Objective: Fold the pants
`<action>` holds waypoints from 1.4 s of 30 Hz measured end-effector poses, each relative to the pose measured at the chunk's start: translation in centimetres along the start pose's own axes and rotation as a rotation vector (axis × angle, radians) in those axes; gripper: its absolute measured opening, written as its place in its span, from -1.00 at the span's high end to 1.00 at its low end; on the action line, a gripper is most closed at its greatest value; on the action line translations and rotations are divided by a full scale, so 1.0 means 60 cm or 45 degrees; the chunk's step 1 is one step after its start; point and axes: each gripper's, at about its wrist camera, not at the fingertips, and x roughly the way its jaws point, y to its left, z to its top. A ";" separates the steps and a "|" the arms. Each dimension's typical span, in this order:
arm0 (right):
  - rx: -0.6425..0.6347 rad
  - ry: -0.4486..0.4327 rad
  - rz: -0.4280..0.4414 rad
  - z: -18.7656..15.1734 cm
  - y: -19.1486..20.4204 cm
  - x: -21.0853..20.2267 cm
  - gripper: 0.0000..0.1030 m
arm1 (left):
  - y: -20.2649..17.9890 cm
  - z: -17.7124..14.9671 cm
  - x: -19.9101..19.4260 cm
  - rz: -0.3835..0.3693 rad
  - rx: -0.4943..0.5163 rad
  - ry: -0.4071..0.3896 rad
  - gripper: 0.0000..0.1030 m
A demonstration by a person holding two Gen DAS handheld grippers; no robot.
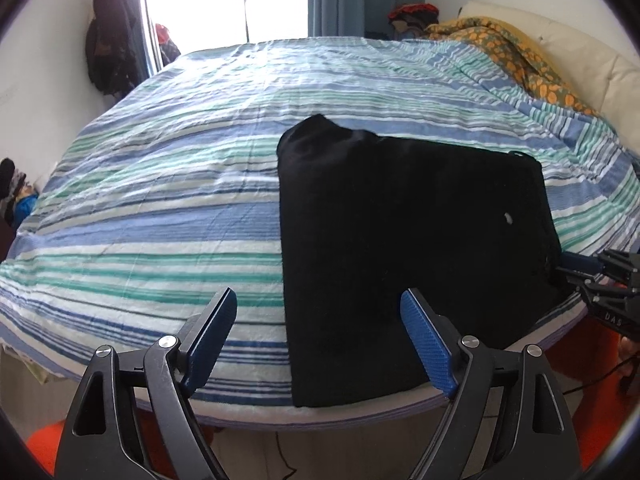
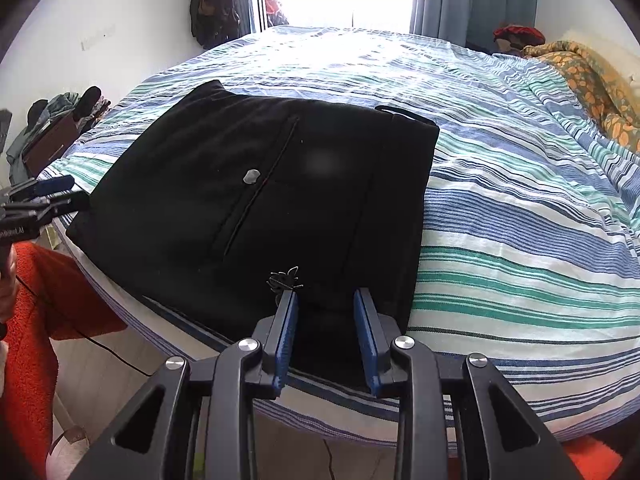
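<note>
Near the bed's front edge, the black pants [image 2: 260,200] lay folded into a flat rectangle on the striped bedspread [image 1: 160,208], a small grey button [image 2: 251,176] showing on the upper layer. At the pants' left edge the left gripper [image 1: 320,344] hung with its jaws spread wide, one blue pad over the fabric, the other over the spread, gripping nothing. The right gripper [image 2: 326,332] sat at the near hem, jaws partly closed with dark fabric between the pads; whether they actually pinched it I could not tell
</note>
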 end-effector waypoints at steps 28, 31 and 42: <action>0.006 0.007 0.071 -0.002 -0.020 0.002 0.40 | 0.005 0.180 0.206 -0.058 -0.133 0.221 -0.82; 0.019 0.017 0.095 0.002 -0.029 0.003 0.40 | 0.009 0.203 0.218 -0.073 -0.139 0.192 -0.82; 0.009 0.013 0.109 0.003 -0.034 0.008 0.40 | 0.125 0.206 0.292 -0.076 -0.498 0.307 -0.93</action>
